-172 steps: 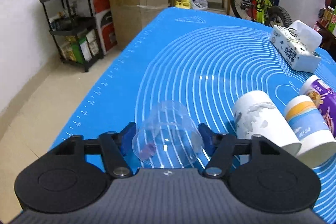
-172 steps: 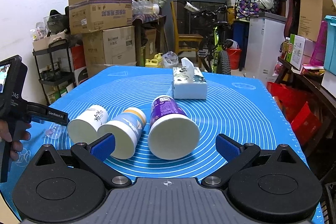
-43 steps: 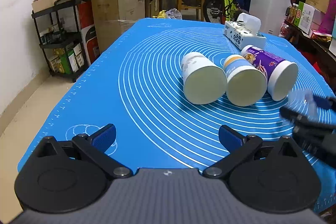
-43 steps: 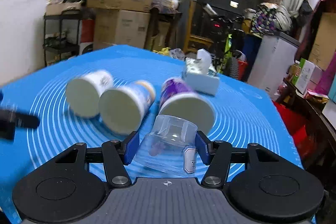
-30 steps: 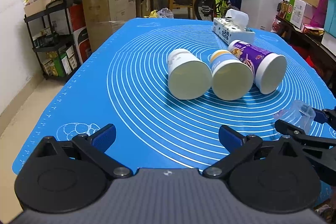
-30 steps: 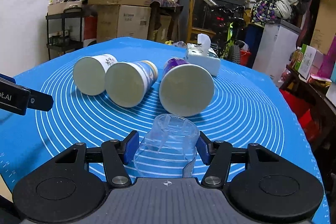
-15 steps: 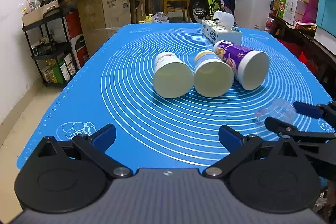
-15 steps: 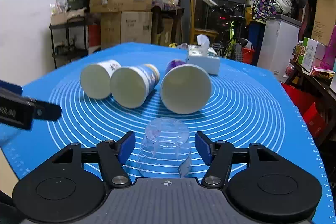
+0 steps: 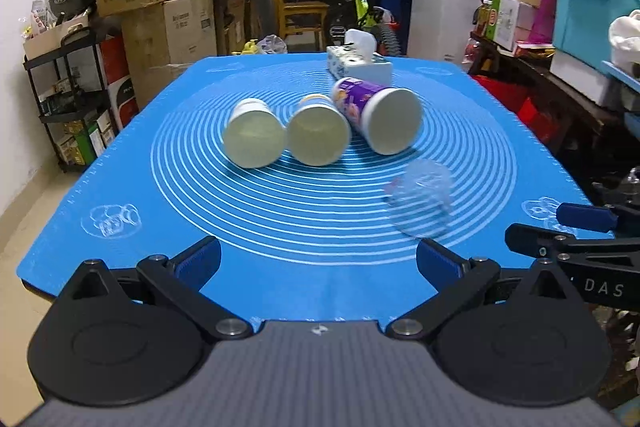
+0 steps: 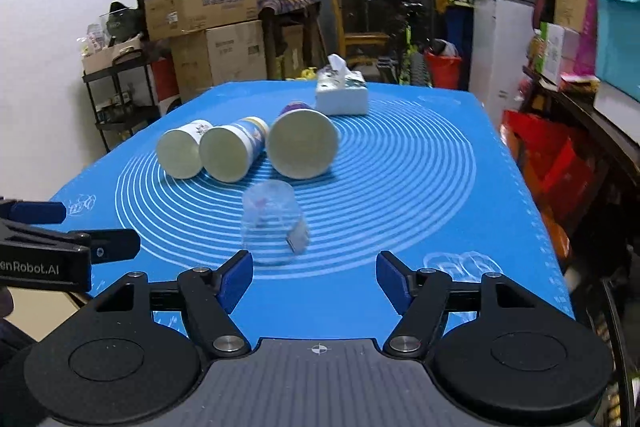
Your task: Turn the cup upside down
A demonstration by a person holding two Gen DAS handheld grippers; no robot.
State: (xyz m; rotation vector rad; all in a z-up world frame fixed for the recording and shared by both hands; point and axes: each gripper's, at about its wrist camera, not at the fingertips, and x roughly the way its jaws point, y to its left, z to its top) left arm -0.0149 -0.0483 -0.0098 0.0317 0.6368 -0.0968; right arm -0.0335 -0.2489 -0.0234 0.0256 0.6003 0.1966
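Observation:
The clear plastic cup [image 10: 273, 223] stands upside down on the blue mat [image 10: 420, 187], mouth down, just ahead of my right gripper [image 10: 316, 281]. That gripper is open and empty, pulled back from the cup. The cup also shows in the left wrist view [image 9: 422, 201], right of centre and blurred. My left gripper [image 9: 318, 261] is open and empty over the mat's near edge. The right gripper's fingers [image 9: 560, 239] enter the left wrist view from the right.
Three paper cups lie on their sides in a row: white [image 10: 182, 153], blue and white [image 10: 230, 153], purple [image 10: 302, 143]. A tissue box [image 10: 342, 95] stands behind them. Boxes, a shelf rack and a bicycle surround the table.
My right gripper has opened, let go of the clear cup and drawn back. The cup now stands upside down on the mat. The left gripper stayed open and backed off slightly.

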